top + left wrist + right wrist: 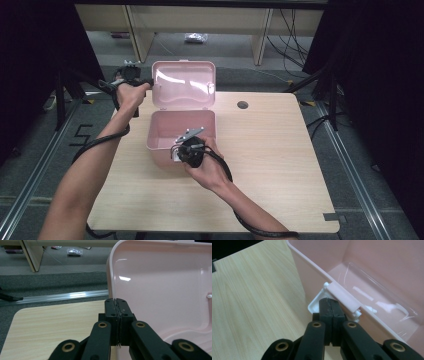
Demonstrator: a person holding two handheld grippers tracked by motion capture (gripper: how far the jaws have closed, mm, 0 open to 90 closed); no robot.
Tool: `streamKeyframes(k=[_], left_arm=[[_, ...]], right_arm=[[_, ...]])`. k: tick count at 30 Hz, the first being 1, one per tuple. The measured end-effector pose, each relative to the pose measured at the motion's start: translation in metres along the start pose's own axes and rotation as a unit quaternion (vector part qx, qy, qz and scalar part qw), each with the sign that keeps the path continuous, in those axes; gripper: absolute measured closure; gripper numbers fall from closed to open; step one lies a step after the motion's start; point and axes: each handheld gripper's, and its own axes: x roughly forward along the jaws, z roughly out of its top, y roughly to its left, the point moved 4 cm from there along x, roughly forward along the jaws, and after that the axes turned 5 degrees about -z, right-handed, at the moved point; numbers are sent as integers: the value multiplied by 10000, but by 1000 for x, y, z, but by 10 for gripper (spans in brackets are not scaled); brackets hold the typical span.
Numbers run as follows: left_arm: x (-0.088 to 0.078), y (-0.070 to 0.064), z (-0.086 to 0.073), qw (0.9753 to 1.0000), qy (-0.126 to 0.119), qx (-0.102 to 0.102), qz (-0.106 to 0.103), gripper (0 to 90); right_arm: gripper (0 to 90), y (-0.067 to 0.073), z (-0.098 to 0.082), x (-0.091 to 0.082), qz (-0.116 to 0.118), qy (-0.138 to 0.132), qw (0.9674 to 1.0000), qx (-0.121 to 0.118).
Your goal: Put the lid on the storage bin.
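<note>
- black fingers of your right gripper sit nearest the lens, pressed together with nothing between them, tips resting at the white latch on the front wall of the pink box.
- from the high view the box stands open near the far-left middle of the surface, its lid tipped up and back.
- your left gripper is closed too and holds nothing; its fingers stand just beside the lid's left edge, and whether they touch it is hard to tell.
- the work in hand looks like handling the latch and lid with closed tips, so push rather than pinch.
- keep the left tips steady against the lid rim so the box does not slide when the right side presses.
- nudge the latch with the very tip of the right fingers, square to its hinge, not at a slant, or it may skid off onto the wall.
- go slowly: the box looks light and the surface smooth, so a hard push could shove the whole thing away.
- watch the clear insert inside; stay off it.
</note>
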Motion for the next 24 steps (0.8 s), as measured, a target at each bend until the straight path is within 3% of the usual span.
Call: streamKeyframes(k=[21,22,24], left_arm=[[-26,-10,-9,9983,-510,264,-18,886],[-28,-10,-10,9981,-539,289,-9,887],[-31,-13,-14,9972,-537,525,44,900]], right_arm=[[900,1,-1,0,-18,-26,10000,54],[900,1,0,0,-22,-31,10000,54],[900,0,0,1,-43,-104,9999,-66]])
